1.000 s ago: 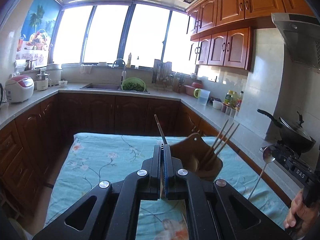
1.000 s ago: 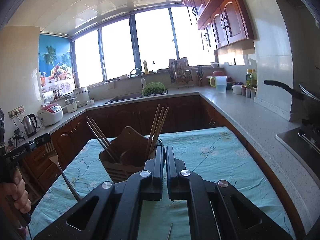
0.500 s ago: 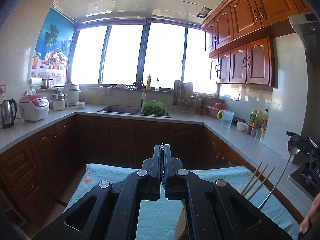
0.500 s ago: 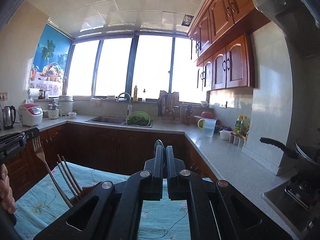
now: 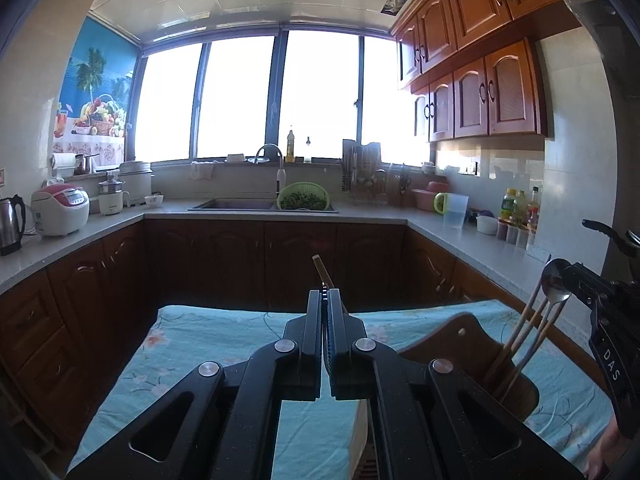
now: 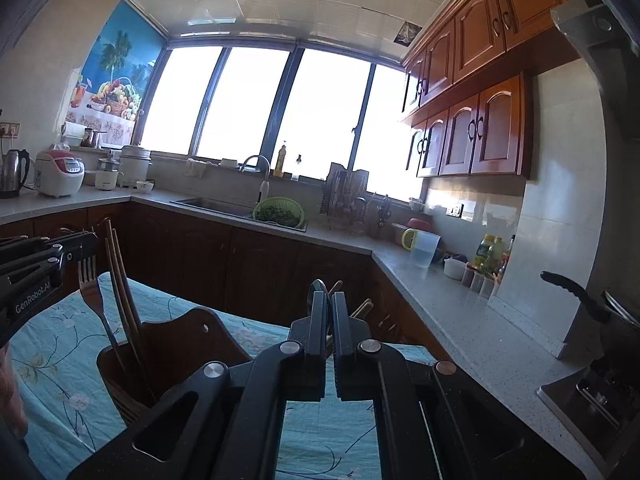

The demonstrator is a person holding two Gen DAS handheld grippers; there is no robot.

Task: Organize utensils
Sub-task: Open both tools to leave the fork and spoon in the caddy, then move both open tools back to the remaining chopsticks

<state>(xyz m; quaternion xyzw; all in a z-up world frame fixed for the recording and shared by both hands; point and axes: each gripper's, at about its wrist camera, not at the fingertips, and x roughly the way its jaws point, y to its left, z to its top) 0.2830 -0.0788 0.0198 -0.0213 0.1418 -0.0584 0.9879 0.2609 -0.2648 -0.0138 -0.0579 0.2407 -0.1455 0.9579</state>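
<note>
A brown wooden utensil holder [image 5: 460, 344] [image 6: 188, 340] stands on the table with the teal flowered cloth [image 5: 208, 344] [image 6: 52, 344], with wooden chopsticks [image 5: 520, 332] [image 6: 120, 280] in it. My left gripper [image 5: 324, 294] [image 6: 76, 246] is shut on a metal fork [image 6: 94, 292], whose handle reaches down into the holder's left compartment. My right gripper [image 6: 327, 298] [image 5: 570, 276] is shut on a metal spoon [image 5: 554, 284], whose bowl [image 6: 318, 289] shows above the fingers; its handle runs down into the holder beside the chopsticks.
Dark wooden cabinets and a stone counter ring the table. A sink [image 5: 236, 204] with a green colander [image 5: 303, 199] is at the back. A rice cooker [image 5: 60, 210] and kettle [image 5: 10, 220] stand left. A pan handle [image 6: 572, 290] and stove [image 6: 592, 396] are right.
Both grippers tipped upward half a second ago, then came back down over the holder. The fork and spoon now reach into the holder.
</note>
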